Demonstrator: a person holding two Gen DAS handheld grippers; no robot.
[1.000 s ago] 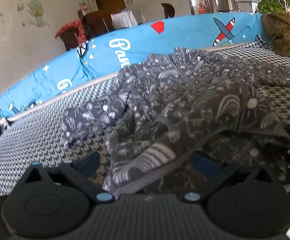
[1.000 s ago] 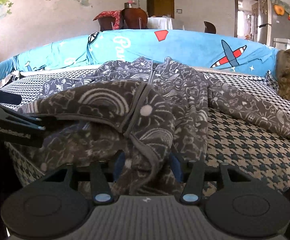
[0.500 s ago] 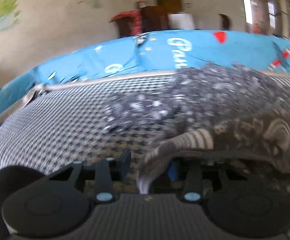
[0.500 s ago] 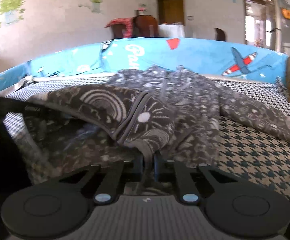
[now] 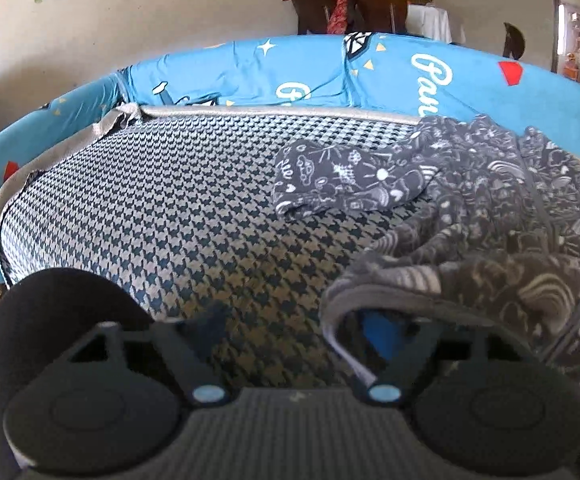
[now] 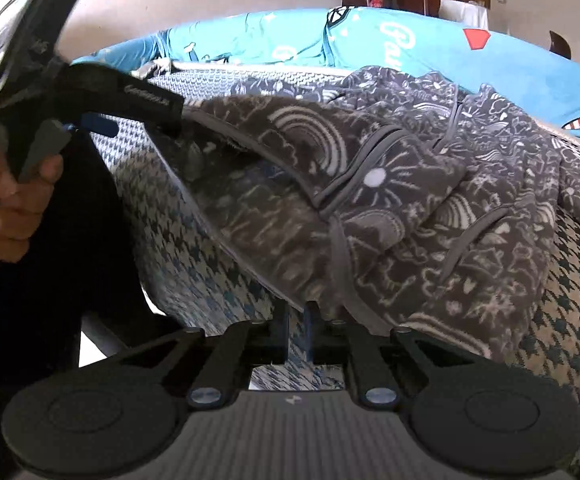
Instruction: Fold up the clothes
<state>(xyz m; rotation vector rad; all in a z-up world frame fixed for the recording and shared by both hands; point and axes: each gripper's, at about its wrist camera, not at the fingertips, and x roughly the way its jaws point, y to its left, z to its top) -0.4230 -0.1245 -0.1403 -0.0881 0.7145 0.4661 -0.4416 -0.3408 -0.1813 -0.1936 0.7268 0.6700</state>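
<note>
The grey patterned jacket lies on the houndstooth bed, its near edge lifted. The right hand-held gripper has its fingers pressed together on the jacket's hem. The left hand-held gripper is spread wide, the hem draped over its right finger.

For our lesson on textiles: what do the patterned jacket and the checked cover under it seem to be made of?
Jacket: likely fleece, soft and matt; its surface looks fuzzy and it drapes in thick folds, with smooth grey binding at the edges.
Cover: seemingly woven cloth, matt; the houndstooth check follows a regular grid and lies flat.
</note>
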